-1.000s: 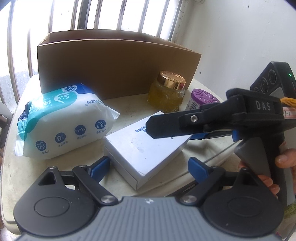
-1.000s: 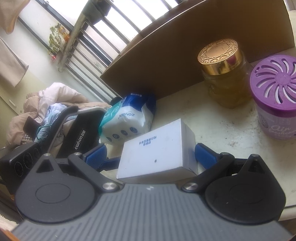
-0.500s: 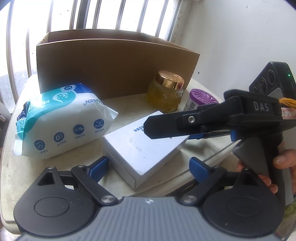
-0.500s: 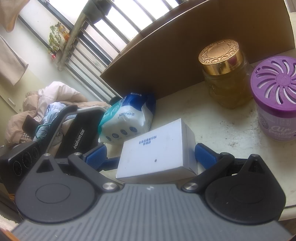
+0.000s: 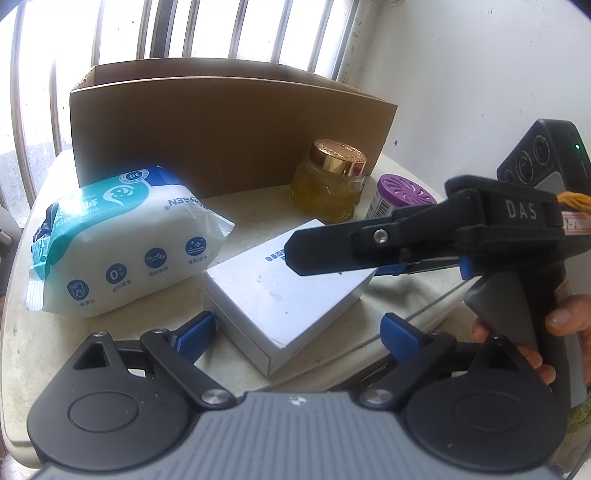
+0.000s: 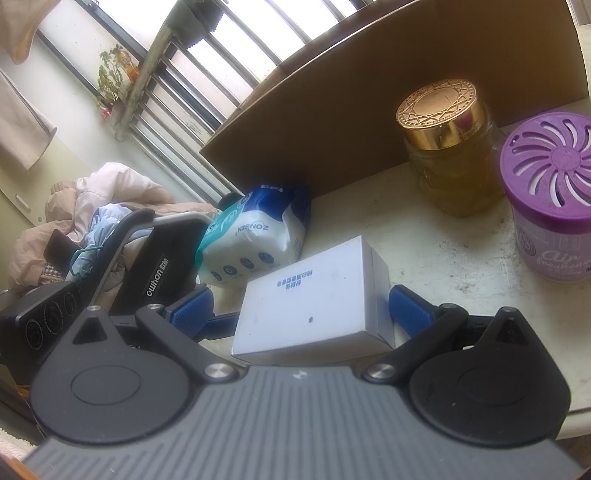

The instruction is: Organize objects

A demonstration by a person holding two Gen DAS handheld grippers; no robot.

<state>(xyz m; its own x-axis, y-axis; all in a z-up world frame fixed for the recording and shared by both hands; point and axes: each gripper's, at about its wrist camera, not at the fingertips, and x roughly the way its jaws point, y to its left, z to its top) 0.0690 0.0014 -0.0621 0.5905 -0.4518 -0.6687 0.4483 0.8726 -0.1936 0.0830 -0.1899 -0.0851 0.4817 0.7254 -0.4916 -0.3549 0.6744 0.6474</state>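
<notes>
A white carton (image 5: 280,295) lies flat on the pale table (image 5: 258,206). My left gripper (image 5: 299,332) straddles its near corner; the jaws are opening and the blue pads (image 5: 195,332) stand clear of it. My right gripper (image 6: 301,310) comes in from the right, open, with the same white carton (image 6: 310,310) between its blue pads (image 6: 192,314); the right pad is very close to the carton's side. Behind stand a wet-wipes pack (image 5: 122,240), a gold-lidded jar (image 5: 328,181), a purple air freshener (image 6: 550,206) and an open cardboard box (image 5: 229,129).
The cardboard box fills the back of the table under a barred window (image 5: 184,33). A white wall (image 5: 480,74) closes the right side. A person's hand (image 5: 561,321) holds the right tool. Clothes (image 6: 92,206) are piled off the table's left.
My left gripper's fingers have spread slightly wider around the carton. The right gripper, the carton and the other objects have kept their places.
</notes>
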